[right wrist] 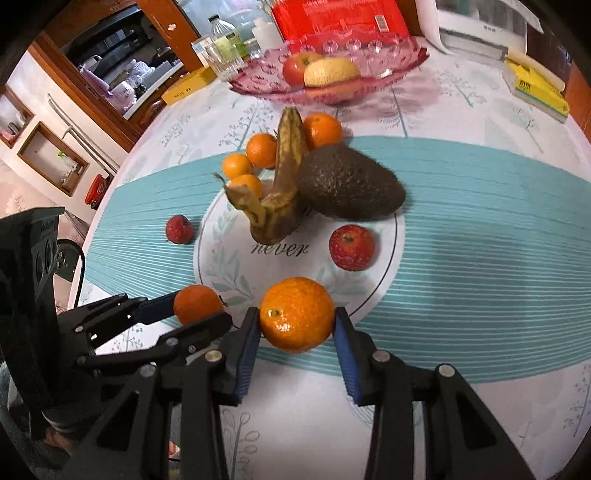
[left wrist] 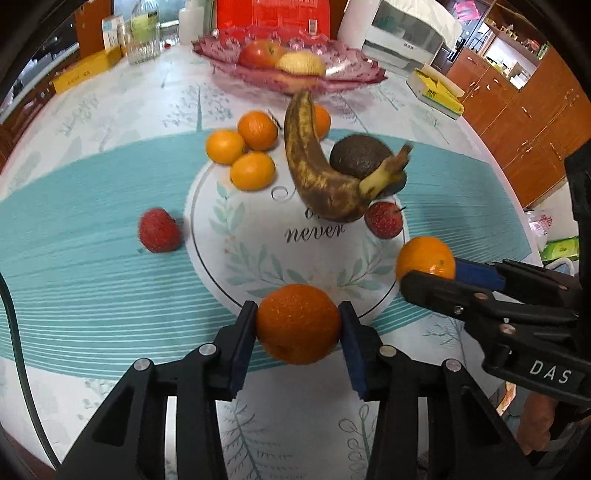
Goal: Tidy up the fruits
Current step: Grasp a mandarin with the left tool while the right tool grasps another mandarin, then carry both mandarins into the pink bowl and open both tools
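My left gripper [left wrist: 298, 328] is shut on an orange [left wrist: 298, 326] near the table's front; it also shows in the right wrist view [right wrist: 195, 303]. My right gripper [right wrist: 296, 321] is shut on another orange [right wrist: 296, 314], seen from the left wrist view [left wrist: 424, 258]. On the mat lie a brown banana [left wrist: 314, 162], a dark avocado [right wrist: 347, 184], two strawberries [left wrist: 159, 230] [right wrist: 351, 247] and several small oranges [left wrist: 253, 147]. A pink glass fruit bowl [left wrist: 343, 66] at the back holds an apple and a yellow fruit.
A round table with a teal-striped cloth [left wrist: 92, 221] carries a glass jar [left wrist: 144, 37], a red box [left wrist: 273, 13], yellow boxes [left wrist: 437, 90] [left wrist: 85, 72] and a white appliance [left wrist: 406, 33] along the back. Wooden cabinets [left wrist: 517, 122] stand to the right.
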Demonstrator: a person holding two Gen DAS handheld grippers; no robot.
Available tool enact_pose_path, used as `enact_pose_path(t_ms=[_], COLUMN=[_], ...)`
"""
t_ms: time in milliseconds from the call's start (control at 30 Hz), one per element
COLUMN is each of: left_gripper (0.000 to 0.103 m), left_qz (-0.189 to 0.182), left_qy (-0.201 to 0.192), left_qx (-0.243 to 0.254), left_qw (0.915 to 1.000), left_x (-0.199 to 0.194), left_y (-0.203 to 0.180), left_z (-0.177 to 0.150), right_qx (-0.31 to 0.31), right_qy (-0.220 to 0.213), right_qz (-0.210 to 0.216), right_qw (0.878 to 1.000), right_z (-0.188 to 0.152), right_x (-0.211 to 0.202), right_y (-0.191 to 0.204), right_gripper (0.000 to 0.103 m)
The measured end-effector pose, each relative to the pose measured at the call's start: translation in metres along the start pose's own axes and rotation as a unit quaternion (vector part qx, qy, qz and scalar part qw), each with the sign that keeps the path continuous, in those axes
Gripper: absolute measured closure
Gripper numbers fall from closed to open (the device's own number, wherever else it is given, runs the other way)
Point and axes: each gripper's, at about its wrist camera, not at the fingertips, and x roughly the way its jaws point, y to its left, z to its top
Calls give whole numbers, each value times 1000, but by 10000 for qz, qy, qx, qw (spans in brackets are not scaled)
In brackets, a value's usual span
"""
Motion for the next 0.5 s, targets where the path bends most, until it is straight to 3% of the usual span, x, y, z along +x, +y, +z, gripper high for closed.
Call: enact_pose_path(t_ms=[167, 500], left_gripper=[61, 61], left_qz=[49, 673], left_qy=[-224, -878], left_qx=[46, 546], left_qw=[9997, 9924], left_x=[-41, -125], left_y=[-11, -48], left_z=[14, 59], right_qx=[-188, -591], right_qy=[-387, -1147], right_qz=[23, -103], right_qw=[9991, 9916], right_z=[6, 42], right_x=[-40, -122], right_y=[6, 13], right_gripper=[63, 63])
